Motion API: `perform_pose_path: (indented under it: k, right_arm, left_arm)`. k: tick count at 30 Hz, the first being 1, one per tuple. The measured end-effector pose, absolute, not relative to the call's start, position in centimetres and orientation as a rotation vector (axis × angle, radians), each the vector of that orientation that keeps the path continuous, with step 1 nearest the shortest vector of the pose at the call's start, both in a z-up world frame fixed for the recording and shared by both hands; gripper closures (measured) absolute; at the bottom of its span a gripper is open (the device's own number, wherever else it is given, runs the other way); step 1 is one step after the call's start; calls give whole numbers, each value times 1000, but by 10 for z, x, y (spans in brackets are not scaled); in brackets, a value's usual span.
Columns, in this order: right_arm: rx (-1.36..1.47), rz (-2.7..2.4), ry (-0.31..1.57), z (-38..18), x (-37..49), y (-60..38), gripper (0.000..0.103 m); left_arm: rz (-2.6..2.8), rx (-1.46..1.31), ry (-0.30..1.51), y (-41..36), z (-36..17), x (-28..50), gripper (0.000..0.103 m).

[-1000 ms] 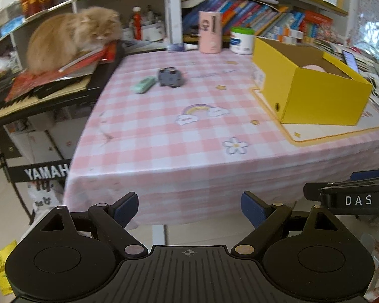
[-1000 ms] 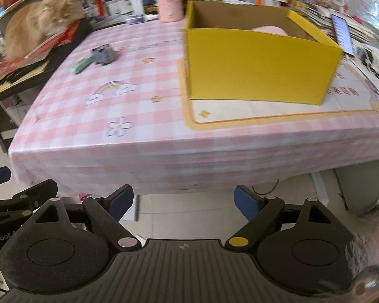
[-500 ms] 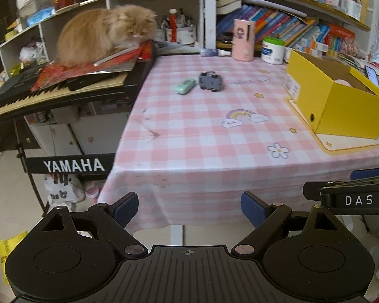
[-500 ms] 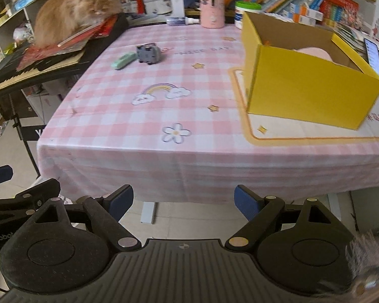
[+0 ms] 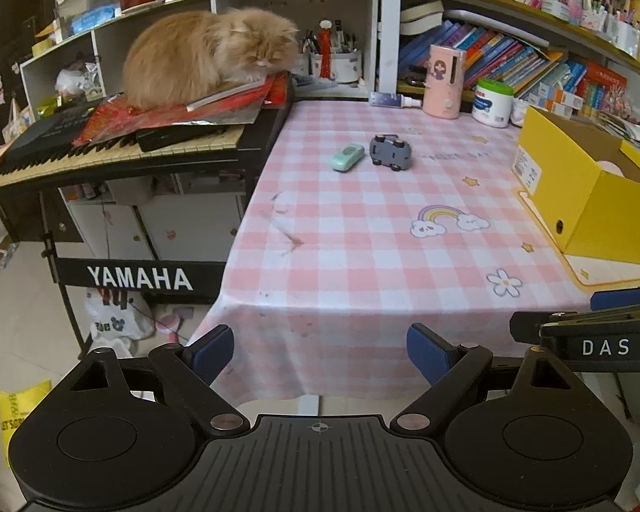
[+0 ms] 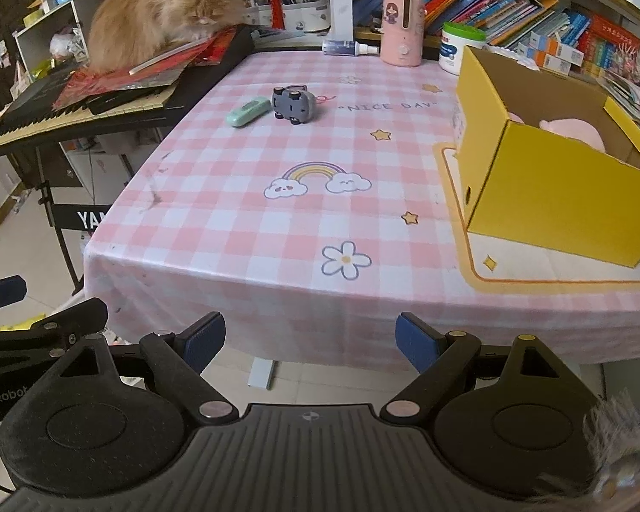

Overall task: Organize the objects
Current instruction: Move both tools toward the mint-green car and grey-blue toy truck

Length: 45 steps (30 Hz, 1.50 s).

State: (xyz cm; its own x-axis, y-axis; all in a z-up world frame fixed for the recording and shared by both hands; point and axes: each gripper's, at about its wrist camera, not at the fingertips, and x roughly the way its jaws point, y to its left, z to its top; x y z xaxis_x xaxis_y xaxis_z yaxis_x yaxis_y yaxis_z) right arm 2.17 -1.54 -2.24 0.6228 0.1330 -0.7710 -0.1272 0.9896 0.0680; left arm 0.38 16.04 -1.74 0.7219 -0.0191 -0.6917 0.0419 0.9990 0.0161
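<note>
Right now we hold both the left gripper [image 5: 320, 356] and the right gripper [image 6: 310, 343] wide open with nothing between the jaws, short of the table [image 6: 217, 230]. We judge this the approach step: next we must reach across to the far side. Two loose items wait there, one grey toy car [image 6: 293, 104] and one green case [image 6: 248, 112], just beside each other. One yellow box [image 6: 567, 209] stands at the right, holding something pink, perhaps a plush.

tablecloth [image 6: 243, 196]: smooth, checked | yellow box [image 6: 559, 209]: matt cardboard | toy car [image 6: 293, 104]: grey plastic | cat [image 5: 200, 55]: fluffy
</note>
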Motion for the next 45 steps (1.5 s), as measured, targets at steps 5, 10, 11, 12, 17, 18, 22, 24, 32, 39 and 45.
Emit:
perform_pose_path:
  k: [5, 10, 11, 12, 17, 18, 22, 24, 32, 39, 45]
  right_arm:
    - [13, 170, 879, -23, 42, -16, 17]
    - [21, 188, 863, -19, 72, -18, 17]
    - [23, 190, 859, -18, 78, -18, 18]
    - [25, 193, 856, -17, 84, -19, 18]
    - [21, 215, 847, -13, 115, -21, 18]
    - [19, 221, 845, -13, 121, -22, 18]
    - [13, 236, 847, -11, 142, -25, 18]
    - [13, 240, 849, -11, 152, -27, 18]
    - [19, 257, 844, -9, 197, -37, 18]
    - [26, 264, 840, -9, 233, -46, 18]
    - [30, 277, 835, -8, 263, -51, 18]
  left_arm:
    - [-21, 34, 765, 157, -17, 25, 13]
    - [-13, 21, 766, 154, -16, 51, 13]
    - [-11, 20, 767, 153, -16, 57, 13]
    - [-8, 19, 768, 152, -16, 61, 13]
    - [10, 2, 770, 148, -14, 85, 13]
    - [14, -1, 771, 147, -14, 89, 13]
    - [29, -5, 777, 142, -13, 107, 13]
    - [35, -7, 777, 139, -13, 116, 13]
    - [58, -9, 780, 126, -13, 150, 13]
    - [81, -16, 789, 119, -16, 179, 13]
    - [88, -14, 799, 111, -21, 203, 13]
